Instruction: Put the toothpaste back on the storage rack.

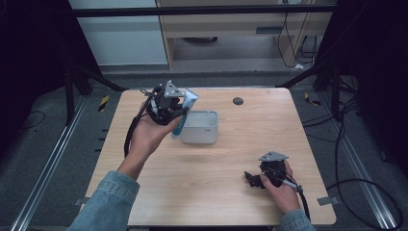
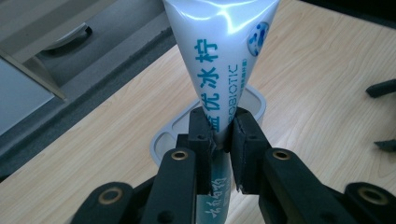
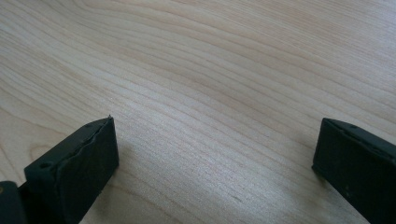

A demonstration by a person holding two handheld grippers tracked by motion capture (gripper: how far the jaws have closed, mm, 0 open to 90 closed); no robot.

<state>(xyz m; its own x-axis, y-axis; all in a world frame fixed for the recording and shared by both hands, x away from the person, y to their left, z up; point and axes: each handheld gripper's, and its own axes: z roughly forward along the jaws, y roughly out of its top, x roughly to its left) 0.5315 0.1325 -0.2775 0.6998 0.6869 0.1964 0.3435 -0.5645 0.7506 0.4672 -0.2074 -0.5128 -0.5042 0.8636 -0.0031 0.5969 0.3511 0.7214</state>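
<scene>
My left gripper (image 1: 179, 111) is shut on a white and blue toothpaste tube (image 1: 185, 111), held upright over the left end of a white box (image 1: 204, 128). In the left gripper view the tube (image 2: 224, 60) is pinched between the two black pads (image 2: 203, 135), and the box's rim (image 2: 161, 140) lies below it. My right gripper (image 1: 251, 178) rests low on the wooden table (image 1: 231, 192) at the front right. Its jaws stand wide open in the right gripper view, with bare wood between its fingertips (image 3: 74, 168).
A small dark round disc (image 1: 237, 101) sits in the table near its back edge. Black frame legs and cables stand on the floor to both sides. A cabinet (image 1: 231, 29) is behind the table.
</scene>
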